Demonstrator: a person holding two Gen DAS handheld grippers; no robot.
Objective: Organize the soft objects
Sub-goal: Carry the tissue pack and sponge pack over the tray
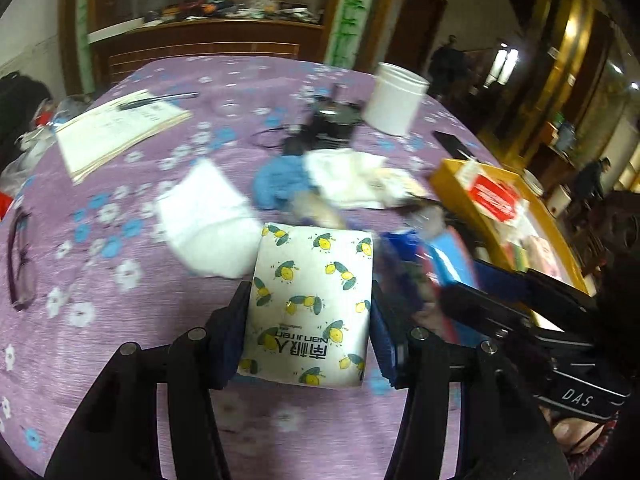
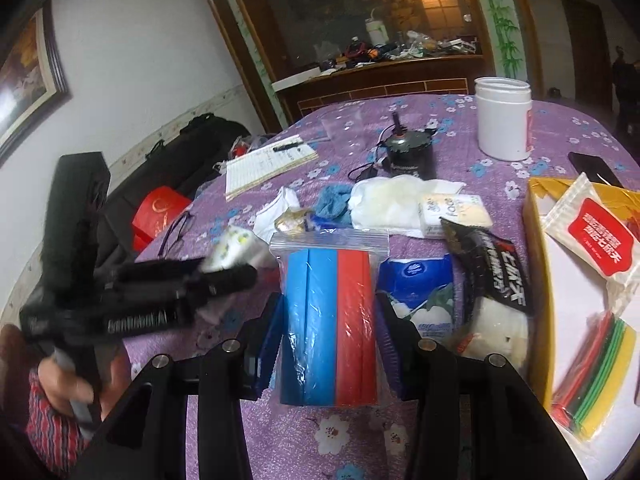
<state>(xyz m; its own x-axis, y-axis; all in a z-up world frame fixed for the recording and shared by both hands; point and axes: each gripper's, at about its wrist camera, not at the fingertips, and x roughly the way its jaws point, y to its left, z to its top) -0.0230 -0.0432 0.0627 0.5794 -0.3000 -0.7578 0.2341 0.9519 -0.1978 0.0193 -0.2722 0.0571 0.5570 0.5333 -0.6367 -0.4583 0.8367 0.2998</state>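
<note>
My left gripper (image 1: 310,300) is shut on a white tissue pack with lemon prints (image 1: 310,308), held over the purple flowered tablecloth (image 1: 120,248). My right gripper (image 2: 330,316) is shut on a clear zip bag of blue and red sponges (image 2: 330,320). The left gripper and its tissue pack (image 2: 236,250) show blurred at the left of the right wrist view. Loose soft items lie behind: a blue cloth (image 1: 280,184), white cloths (image 1: 348,176) and a white folded pad (image 1: 208,216). A yellow box (image 2: 538,264) at the right holds a red-labelled packet (image 2: 592,240) and coloured sponges (image 2: 592,376).
A white jar (image 1: 394,100), a black device with cable (image 1: 332,120), a notebook with pen (image 1: 116,128), glasses (image 1: 20,256) and a phone (image 2: 592,168) lie on the table. A blue tissue pack (image 2: 416,292), a black snack bag (image 2: 492,256) and a white plush (image 2: 500,332) sit beside my right gripper.
</note>
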